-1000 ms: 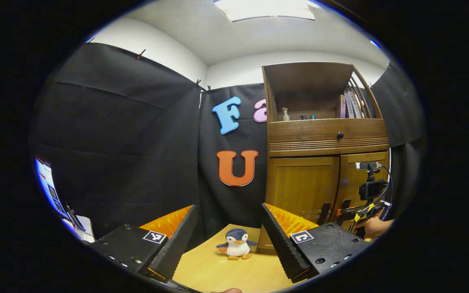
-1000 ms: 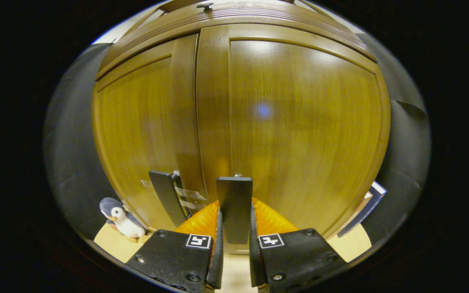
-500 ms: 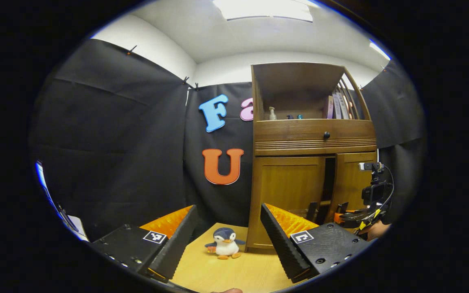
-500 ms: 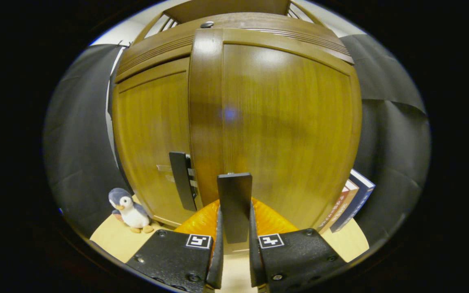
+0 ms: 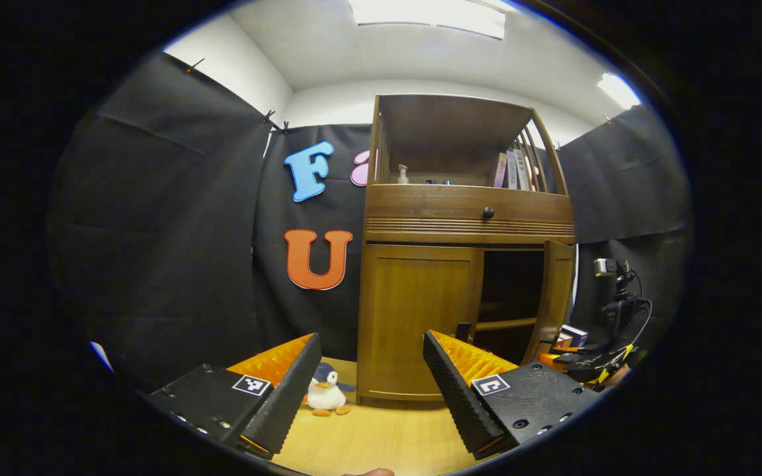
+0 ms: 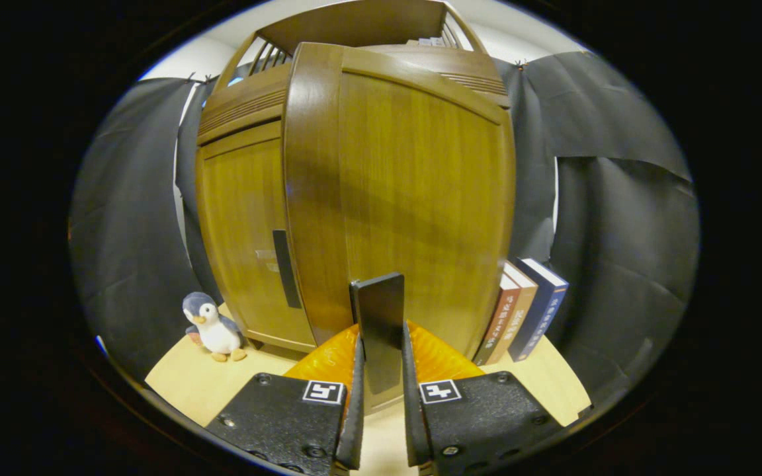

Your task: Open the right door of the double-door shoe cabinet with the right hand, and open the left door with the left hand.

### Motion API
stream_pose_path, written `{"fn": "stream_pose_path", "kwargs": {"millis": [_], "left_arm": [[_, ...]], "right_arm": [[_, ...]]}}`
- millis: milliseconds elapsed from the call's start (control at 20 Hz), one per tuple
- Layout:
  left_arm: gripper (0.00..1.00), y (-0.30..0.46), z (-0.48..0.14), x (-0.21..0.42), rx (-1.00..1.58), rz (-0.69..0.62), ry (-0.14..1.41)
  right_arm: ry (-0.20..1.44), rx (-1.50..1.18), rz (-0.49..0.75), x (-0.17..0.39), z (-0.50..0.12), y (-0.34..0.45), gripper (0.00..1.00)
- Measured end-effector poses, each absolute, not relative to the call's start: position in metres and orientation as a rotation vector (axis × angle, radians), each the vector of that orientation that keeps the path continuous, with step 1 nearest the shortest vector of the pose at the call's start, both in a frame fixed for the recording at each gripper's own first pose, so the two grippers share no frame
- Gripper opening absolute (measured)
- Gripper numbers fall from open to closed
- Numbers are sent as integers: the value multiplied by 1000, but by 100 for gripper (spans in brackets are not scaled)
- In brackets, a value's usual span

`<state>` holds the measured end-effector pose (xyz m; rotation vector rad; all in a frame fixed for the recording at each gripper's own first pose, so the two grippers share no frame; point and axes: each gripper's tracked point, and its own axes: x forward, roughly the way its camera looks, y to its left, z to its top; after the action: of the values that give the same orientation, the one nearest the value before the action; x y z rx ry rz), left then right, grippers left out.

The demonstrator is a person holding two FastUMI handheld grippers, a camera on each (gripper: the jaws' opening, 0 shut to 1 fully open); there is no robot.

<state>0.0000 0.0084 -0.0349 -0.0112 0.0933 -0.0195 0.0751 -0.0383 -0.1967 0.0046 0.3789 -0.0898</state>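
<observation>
The wooden shoe cabinet (image 5: 467, 221) stands ahead in the left gripper view. Its left door (image 5: 417, 317) is closed, with a black handle (image 5: 464, 330) at its inner edge. Its right door (image 5: 557, 294) is swung out, baring a dark inside with a shelf (image 5: 510, 301). My left gripper (image 5: 369, 383) is open, held back from the cabinet. In the right gripper view my right gripper (image 6: 379, 373) is shut on the black handle tab (image 6: 378, 314) of the right door (image 6: 407, 192). The left door (image 6: 242, 231) and its handle (image 6: 282, 268) lie to its left.
A toy penguin (image 5: 325, 393) (image 6: 212, 327) sits on the wooden floor at the cabinet's left foot. Three books (image 6: 521, 309) lean by the cabinet's right side. The right gripper and its camera rig (image 5: 609, 330) show at the far right of the left gripper view.
The right door has swung from closed to wide open, pulled by my right gripper. The left gripper has turned, so the cabinet sits more central in its view.
</observation>
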Motion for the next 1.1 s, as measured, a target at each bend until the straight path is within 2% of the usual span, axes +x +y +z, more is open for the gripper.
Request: {"fn": "stream_pose_path", "kwargs": {"millis": [650,750,800,850,1100], "left_arm": [[95,-66,-44,24,-11,-163,113],[95,-79,-49,30,-13,-184,123],[95,-86,-51,34,-15,-194,126],[95,-92,-55,36,-16,-205,131],[95,-128,-64,54,-6,-254,155]], "right_arm": [[397,61,-246,6,-197,-149,23],[371,61,-254,2,-188,-164,17],[362,55,-253,0,-185,-168,6],[355,47,-252,-2,-182,-173,13],[336,50,-240,-12,-175,-191,13]]}}
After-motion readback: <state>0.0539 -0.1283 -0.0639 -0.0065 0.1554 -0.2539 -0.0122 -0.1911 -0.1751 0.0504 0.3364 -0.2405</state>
